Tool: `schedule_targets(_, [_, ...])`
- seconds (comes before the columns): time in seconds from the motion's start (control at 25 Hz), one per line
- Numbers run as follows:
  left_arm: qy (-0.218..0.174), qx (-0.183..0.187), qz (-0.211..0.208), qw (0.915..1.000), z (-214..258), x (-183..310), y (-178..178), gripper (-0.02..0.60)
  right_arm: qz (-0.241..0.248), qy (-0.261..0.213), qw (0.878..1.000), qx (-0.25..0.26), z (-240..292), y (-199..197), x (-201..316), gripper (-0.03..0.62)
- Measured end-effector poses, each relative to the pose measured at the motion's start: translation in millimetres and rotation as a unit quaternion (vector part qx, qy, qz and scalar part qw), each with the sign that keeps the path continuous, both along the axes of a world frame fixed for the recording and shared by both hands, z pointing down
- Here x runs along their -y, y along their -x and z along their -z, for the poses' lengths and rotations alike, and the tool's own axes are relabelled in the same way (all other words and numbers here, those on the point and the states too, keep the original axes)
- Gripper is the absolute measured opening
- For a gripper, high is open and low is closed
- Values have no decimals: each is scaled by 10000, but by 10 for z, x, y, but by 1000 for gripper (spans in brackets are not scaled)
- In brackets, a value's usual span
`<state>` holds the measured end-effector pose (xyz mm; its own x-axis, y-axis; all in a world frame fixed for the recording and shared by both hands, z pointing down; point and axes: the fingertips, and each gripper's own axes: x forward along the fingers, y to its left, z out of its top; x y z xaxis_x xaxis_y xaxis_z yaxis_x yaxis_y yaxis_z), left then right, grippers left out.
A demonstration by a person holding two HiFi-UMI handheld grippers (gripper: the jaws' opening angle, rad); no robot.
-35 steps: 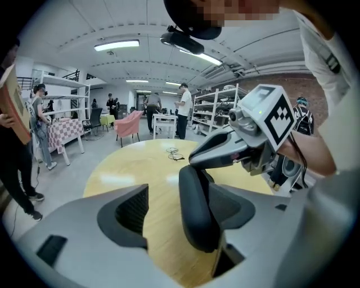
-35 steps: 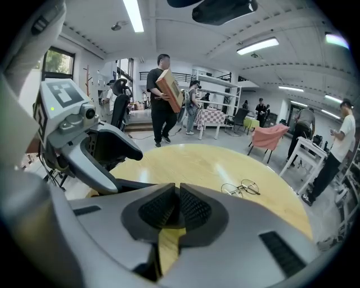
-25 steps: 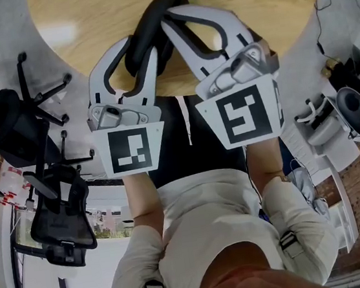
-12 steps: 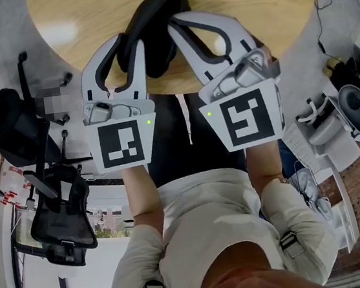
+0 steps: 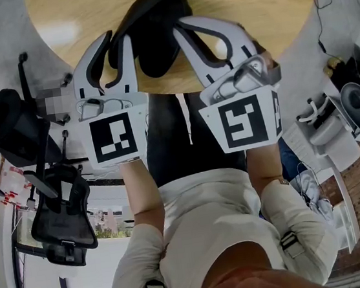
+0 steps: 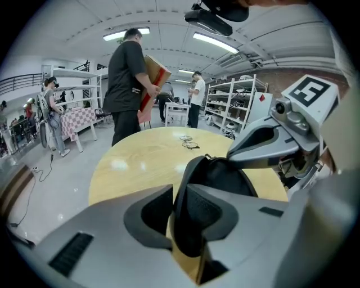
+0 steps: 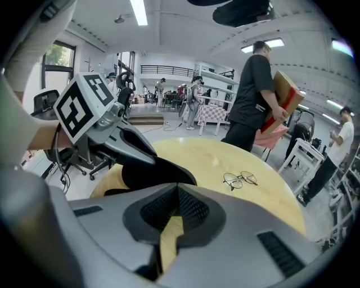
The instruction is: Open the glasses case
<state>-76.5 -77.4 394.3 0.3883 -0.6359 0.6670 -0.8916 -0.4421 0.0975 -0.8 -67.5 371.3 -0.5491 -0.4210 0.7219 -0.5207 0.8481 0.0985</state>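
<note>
A black glasses case (image 5: 154, 39) stands on the round wooden table (image 5: 261, 6), partly open, with its dark inside (image 6: 225, 177) facing me. My left gripper (image 5: 117, 40) has the raised lid (image 6: 183, 225) between its pads, and the jaws are closing on it. My right gripper (image 5: 178, 26) is shut, with its tips at the case's right side. In the right gripper view the pads (image 7: 194, 211) meet in front of the case (image 7: 149, 171). Whether they pinch its rim does not show. A pair of round wire glasses (image 7: 241, 179) lies farther out on the table.
Black office chairs (image 5: 51, 208) stand on the floor to my left. Beyond the table a person carrying a cardboard box (image 6: 132, 84) walks past. Shelving racks (image 6: 230, 101) and more people fill the room behind. The table's near edge runs under both grippers.
My left gripper has swung to the left with the lid, so the case gapes wider. The right gripper has stayed at the case's right side.
</note>
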Motion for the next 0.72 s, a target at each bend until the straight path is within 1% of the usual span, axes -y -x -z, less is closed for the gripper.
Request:
schedule_targets(0.4, [-87,79,172,9998,-10,64,28,83,-117,-29,9999,-58,-13,-111,-46,20])
schedule_targets(0.72, [-179,268,258,9991,-65,98,58,77,-273,34,9996,11,-47,-173,-88,20])
